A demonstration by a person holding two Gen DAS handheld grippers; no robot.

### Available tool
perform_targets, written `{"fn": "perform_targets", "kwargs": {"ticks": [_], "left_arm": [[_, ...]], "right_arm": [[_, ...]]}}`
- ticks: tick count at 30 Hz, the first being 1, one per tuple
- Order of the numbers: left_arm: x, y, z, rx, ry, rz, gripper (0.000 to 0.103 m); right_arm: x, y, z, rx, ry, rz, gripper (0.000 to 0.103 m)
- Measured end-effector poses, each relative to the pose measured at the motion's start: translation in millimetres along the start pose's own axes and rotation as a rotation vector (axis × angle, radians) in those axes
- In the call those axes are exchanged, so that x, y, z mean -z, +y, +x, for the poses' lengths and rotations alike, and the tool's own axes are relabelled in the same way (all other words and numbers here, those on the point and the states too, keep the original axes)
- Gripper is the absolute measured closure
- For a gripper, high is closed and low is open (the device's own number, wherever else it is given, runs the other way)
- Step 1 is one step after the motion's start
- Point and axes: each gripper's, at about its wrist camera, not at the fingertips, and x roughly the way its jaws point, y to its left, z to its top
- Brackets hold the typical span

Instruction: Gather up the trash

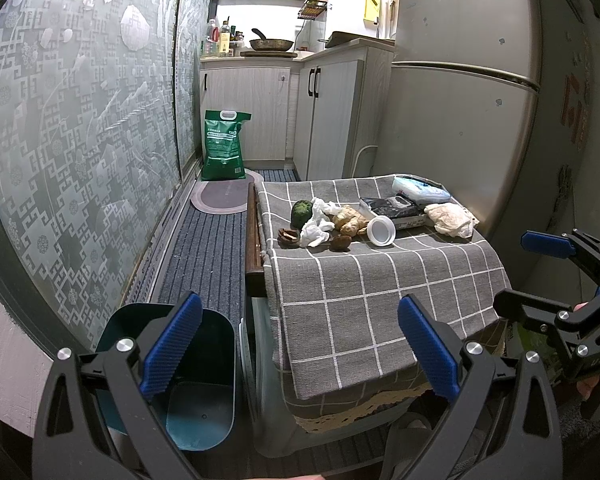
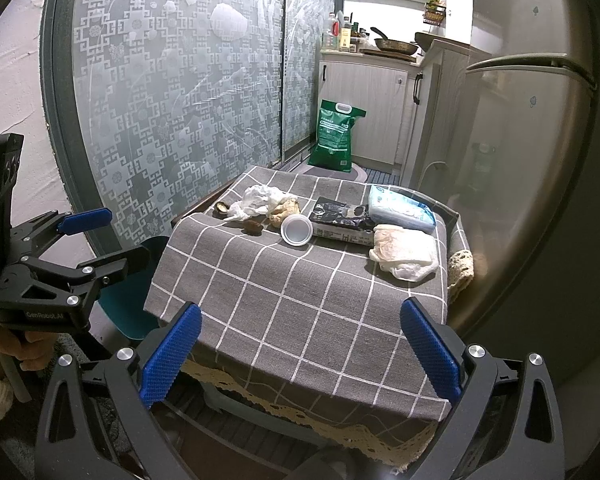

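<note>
Grey checked cloth [image 1: 380,280] is seen covering the desk in the left wrist view, ahead of the left gripper [image 1: 298,354], whose blue-padded fingers [image 1: 172,350] are spread wide with nothing between them. The trash is gathered on the far part of the cloth, well beyond the fingertips: a crumpled white tissue [image 1: 316,226], a green lump [image 1: 301,213] just left of it, a brown shell piece [image 1: 289,237] at the near left, a ginger-like root [image 1: 350,220], and a white cup [image 1: 381,231] lying on its side. Further right, a black packet [image 1: 396,210], a pale blue wipes pack [image 1: 420,192] and a bunched white bag [image 1: 450,220] are seen. A dark teal bin [image 1: 188,376] stands on the floor below and left of the desk, directly behind the left finger. The right gripper [image 1: 540,276] is visible at the right edge, level with the near end of the cloth.

In the right wrist view, the right gripper [image 2: 300,354] is likewise held wide and empty over the near edge of the desk. The tissue [image 2: 260,200] and cup [image 2: 297,230] lie ahead and slightly left of centre, well apart from the fingertips; the white bag [image 2: 404,254] lies ahead to the right. The left gripper [image 2: 104,240] is seen at the far left, open, held by a hand [image 2: 20,350], with the bin [image 2: 140,300] partly hidden behind it.
</note>
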Motion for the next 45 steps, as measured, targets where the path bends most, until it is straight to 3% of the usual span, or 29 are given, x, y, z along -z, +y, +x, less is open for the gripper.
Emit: {"fn": "perform_targets", "kwargs": {"ticks": [9, 12, 15, 25, 33, 45], "left_arm": [[-3.7, -5.3, 0.1, 0.012, -0.005, -0.006, 0.003], [-6.8, -4.9, -1.1, 0.022, -0.015, -0.004, 0.005], [-8.3, -4.2, -0.3, 0.023, -0.018, 0.007, 0.014], [-18.2, 5.8, 10.9, 0.029, 0.011, 0.041, 0.030], [-31.1, 14.8, 39.5, 0.061, 0.087, 0.122, 0.057], [-49.5, 7.1, 84.8, 0.096, 0.181, 0.299, 0.071]], "right_arm": [[-1.1, 4.0, -1.5, -0.030, 0.000, -0.016, 0.003], [-3.2, 5.4, -3.8, -0.056, -0.001, -0.017, 0.009], [-5.1, 3.7, -4.8, -0.078, 0.006, -0.008, 0.018], [-13.2, -5.5, -8.7, -0.117, 0.031, 0.011, 0.040], [-28.5, -9.0, 2.8, -0.177, 0.064, 0.010, 0.054], [-53.3, -4.1, 51.9, -0.234, 0.143, -0.023, 0.069]]}}
